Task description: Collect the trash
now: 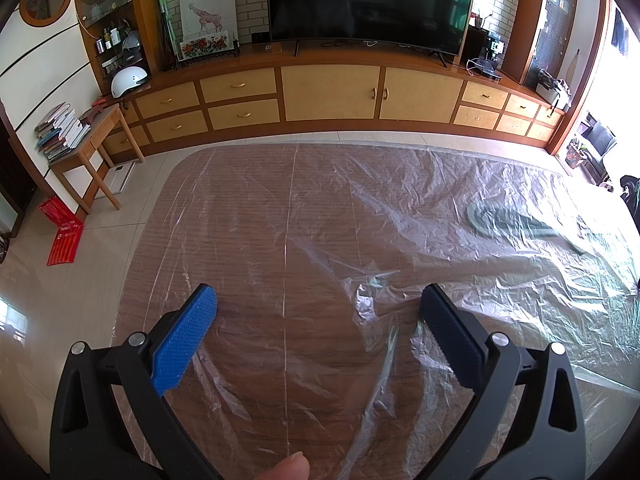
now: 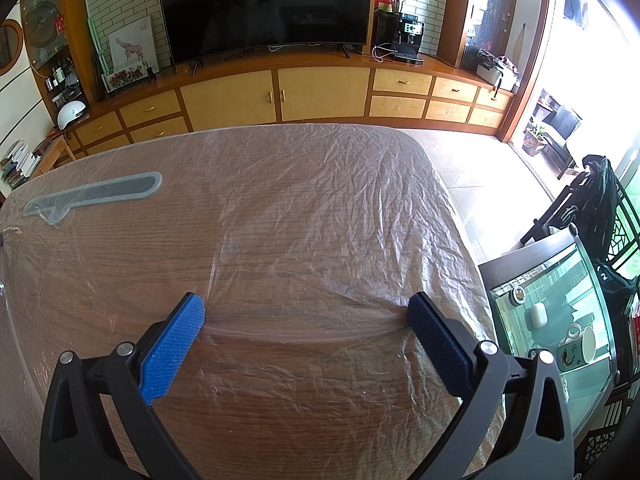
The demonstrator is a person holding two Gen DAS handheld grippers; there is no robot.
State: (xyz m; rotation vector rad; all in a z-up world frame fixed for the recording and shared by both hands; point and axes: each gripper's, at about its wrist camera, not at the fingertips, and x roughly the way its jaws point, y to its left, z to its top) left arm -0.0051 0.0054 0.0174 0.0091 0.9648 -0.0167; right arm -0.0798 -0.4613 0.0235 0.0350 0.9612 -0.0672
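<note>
1. Left wrist view: your left gripper [image 1: 318, 306] hangs over the table [image 1: 248, 248], jaws spread wide, nothing between them. Your fingertip [image 1: 289, 467] is cut off at the bottom edge.
2. Film [image 1: 460, 240]: clear plastic sheet, spread across the wood-grain tabletop. Its long axis follows the table's length, side to side in this view. Flat with straight fold lines on the left; crumpled and glaring on the right. A bunched edge [image 1: 370, 300] lies just ahead of the dark pad [image 1: 448, 336].
3. Right wrist view: your right gripper [image 2: 306, 306] is equally wide open and empty, low over the film [image 2: 320, 208]. A taut ridge of plastic runs between the two pad tips; actual contact cannot be told.
4. Grey strip [image 2: 96, 194]: long, flat, lying under the film at far left, pointing right and slightly away. What it is cannot be made out.
5. Side table [image 2: 560, 320], glass-topped, just right of the table; contents too small to identify.
</note>
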